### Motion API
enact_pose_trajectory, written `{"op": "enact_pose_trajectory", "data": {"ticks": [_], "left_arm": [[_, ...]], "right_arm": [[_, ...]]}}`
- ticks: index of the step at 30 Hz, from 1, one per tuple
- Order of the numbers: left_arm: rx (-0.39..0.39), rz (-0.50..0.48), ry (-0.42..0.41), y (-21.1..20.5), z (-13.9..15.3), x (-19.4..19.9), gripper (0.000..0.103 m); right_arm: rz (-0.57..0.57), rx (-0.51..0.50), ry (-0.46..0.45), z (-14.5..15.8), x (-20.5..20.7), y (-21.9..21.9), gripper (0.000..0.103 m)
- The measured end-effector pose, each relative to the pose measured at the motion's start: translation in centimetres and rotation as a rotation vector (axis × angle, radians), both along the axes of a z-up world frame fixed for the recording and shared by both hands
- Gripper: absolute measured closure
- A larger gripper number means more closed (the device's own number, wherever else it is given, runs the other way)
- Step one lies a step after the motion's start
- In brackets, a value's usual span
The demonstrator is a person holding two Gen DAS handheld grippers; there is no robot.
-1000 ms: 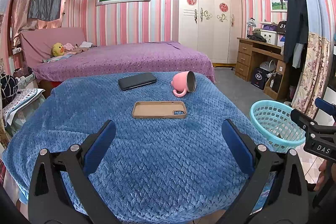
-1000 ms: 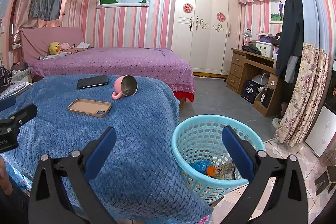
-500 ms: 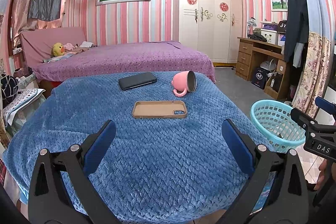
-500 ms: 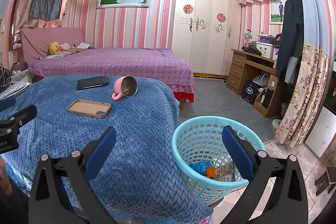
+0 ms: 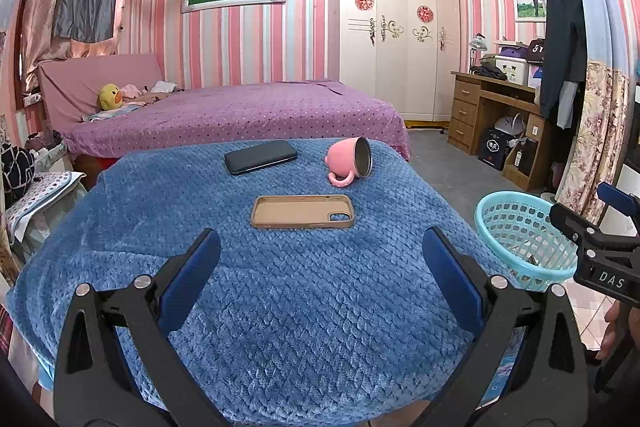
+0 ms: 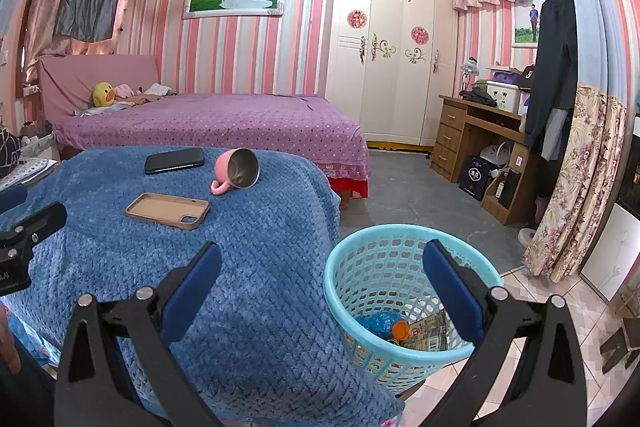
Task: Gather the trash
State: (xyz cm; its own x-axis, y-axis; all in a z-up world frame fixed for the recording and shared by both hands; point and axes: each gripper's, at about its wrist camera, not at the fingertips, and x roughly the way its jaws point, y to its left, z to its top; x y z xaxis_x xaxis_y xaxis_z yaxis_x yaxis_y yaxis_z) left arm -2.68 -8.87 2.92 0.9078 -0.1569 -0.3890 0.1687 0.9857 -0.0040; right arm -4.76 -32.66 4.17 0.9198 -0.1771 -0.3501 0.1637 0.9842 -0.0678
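A light blue plastic basket (image 6: 384,267) stands on the floor by the right edge of the blue-blanketed table (image 6: 256,267). Inside it lie a blue crumpled wrapper (image 6: 376,321), an orange cap (image 6: 400,329) and printed packaging (image 6: 430,333). My right gripper (image 6: 322,283) hangs open over the table corner and the basket's near rim, holding nothing. My left gripper (image 5: 320,267) is open above the blanket's near part, empty too. From the left wrist view the basket (image 5: 516,239) is at right, with the right gripper's body (image 5: 600,255) beside it.
On the blanket lie a tan phone case (image 5: 303,211), a black phone (image 5: 261,157) and a tipped pink mug (image 5: 350,163). A purple bed (image 5: 240,115) stands behind, a wooden desk (image 6: 480,143) and floral curtain (image 6: 576,187) at right. Grey floor lies beyond the basket.
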Motion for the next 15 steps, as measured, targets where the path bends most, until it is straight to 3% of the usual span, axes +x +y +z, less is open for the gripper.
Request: {"op": "enact_pose_trajectory", "data": {"ticks": [15], "left_arm": [[-0.007, 0.009, -0.003, 0.31, 0.39, -0.04, 0.005]], "right_arm": [[0.000, -0.001, -0.004, -0.20, 0.13, 0.10, 0.005]]}}
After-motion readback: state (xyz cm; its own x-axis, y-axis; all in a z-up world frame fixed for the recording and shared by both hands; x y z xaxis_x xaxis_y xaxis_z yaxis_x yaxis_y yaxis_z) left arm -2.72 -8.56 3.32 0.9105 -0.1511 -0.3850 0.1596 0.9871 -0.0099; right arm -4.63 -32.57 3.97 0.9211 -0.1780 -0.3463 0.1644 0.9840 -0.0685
